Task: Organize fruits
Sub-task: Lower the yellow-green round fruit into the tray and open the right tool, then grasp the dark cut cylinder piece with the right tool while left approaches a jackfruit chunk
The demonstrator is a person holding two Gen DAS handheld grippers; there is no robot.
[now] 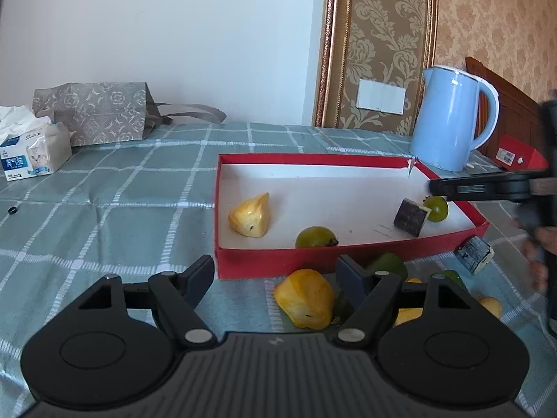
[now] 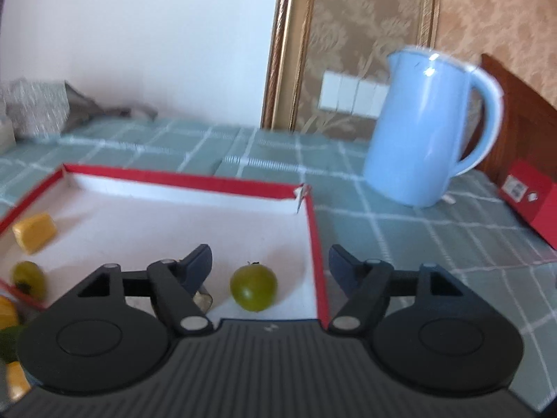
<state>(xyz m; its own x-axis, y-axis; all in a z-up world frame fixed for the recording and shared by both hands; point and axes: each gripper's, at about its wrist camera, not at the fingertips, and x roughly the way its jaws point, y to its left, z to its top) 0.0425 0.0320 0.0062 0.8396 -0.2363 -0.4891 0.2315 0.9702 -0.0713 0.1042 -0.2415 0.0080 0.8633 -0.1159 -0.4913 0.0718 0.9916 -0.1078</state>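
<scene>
Right gripper (image 2: 269, 264): jaws spread wide, holding nothing. Green fruit (image 2: 253, 287) lies free between its fingers, inside the red box (image 2: 315, 230). Left gripper (image 1: 275, 275) likewise parted, empty; yellow fruit (image 1: 304, 297) rests on the cloth between its fingers.

Glossy plastic kettle (image 1: 452, 118), matt cardboard tray (image 1: 278, 261)

Plain white wall (image 1: 174, 28) across the upper left of the frame. Gilt moulding strip (image 1: 329, 45) upright at centre, edging beige damask wallpaper (image 1: 390, 35) toward the upper right. White switch plate (image 1: 381, 97) set on the damask panel. Dark wooden headboard (image 1: 511, 104) at far right. Green checked cloth (image 1: 104, 202) covering the worktop below. Soft, even daylight throughout.
</scene>
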